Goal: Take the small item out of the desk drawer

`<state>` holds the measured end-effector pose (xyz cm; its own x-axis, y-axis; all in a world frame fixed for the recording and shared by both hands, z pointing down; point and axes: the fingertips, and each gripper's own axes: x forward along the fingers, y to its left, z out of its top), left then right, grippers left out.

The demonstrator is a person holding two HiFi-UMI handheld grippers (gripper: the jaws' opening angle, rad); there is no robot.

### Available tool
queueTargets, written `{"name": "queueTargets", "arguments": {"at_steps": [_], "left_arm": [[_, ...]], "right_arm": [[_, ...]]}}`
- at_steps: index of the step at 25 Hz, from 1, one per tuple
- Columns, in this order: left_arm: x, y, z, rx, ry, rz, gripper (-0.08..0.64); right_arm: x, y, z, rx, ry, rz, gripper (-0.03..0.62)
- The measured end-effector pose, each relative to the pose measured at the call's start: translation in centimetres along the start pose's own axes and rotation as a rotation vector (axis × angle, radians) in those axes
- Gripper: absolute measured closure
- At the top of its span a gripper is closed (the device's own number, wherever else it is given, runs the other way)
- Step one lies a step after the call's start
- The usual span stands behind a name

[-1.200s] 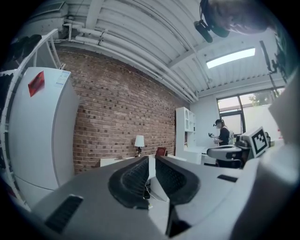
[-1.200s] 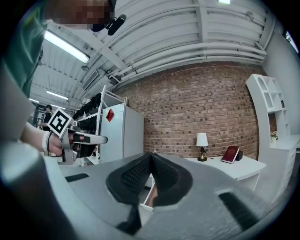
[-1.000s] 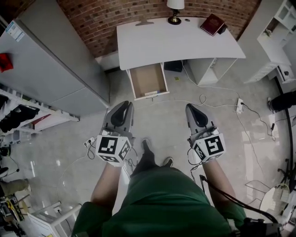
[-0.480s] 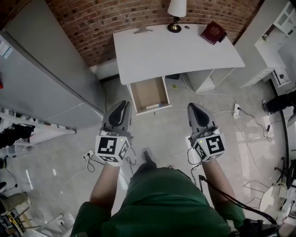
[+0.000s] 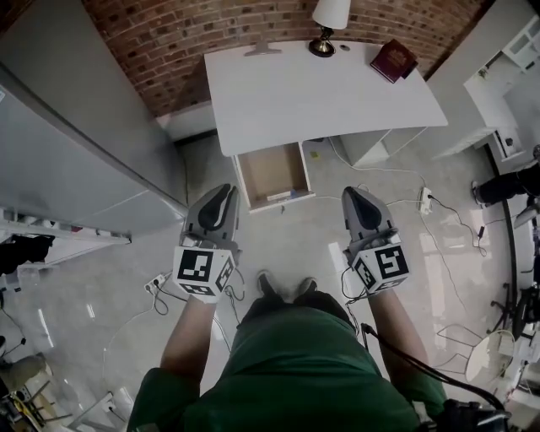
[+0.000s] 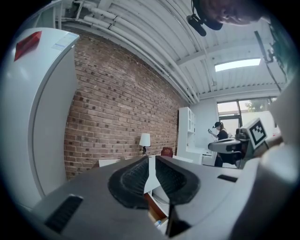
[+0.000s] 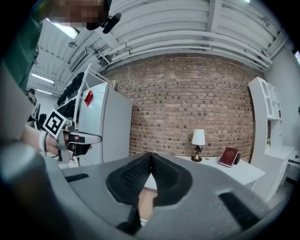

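Now the person has walked up toward the table: the shoes (image 5: 285,287) stand side by side where a moment ago one was mid-stride, and the open drawer (image 5: 270,169) sits closer below the head camera than it did. Both grippers have come along, held level and side by side, well short of the drawer.

The left gripper (image 5: 223,192) has its fingers drawn almost together, with only a sliver of gap and nothing in it. The right gripper (image 5: 359,196) has its fingers pressed together at the tips, also empty. So the approach looks nearly done, but no reach has begun, and one pair of fingers will have to spread before any grasp.

Beyond a stretch of bare floor (image 5: 312,232), the drawer hangs pulled out from under the table (image 5: 312,93). Its wooden bottom is mostly bare. The small item (image 5: 283,195), pale with a bluish end, lies against the front wall, untouched; what it is cannot be told.

Farther back on the table stand a lamp (image 5: 327,25) and a dark red book (image 5: 394,61), against the brick wall (image 5: 169,42).
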<state>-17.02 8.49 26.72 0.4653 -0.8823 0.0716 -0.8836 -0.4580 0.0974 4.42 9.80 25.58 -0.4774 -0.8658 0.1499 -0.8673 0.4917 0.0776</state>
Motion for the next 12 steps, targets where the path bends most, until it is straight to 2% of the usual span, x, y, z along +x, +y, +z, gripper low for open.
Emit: {"name": "queueTargets", "arguments": {"at_steps": [5, 12], "left_arm": [[1.6, 0.6, -0.7, -0.005, 0.015, 0.012, 0.52], [4.4, 0.7, -1.3, 0.032, 0.041, 0.049, 0.52]], "right_arm": [[1.8, -1.2, -0.8, -0.008, 0.014, 0.009, 0.589], [4.9, -3.3, -2.4, 0.027, 0.002, 0.055, 0.589]]}}
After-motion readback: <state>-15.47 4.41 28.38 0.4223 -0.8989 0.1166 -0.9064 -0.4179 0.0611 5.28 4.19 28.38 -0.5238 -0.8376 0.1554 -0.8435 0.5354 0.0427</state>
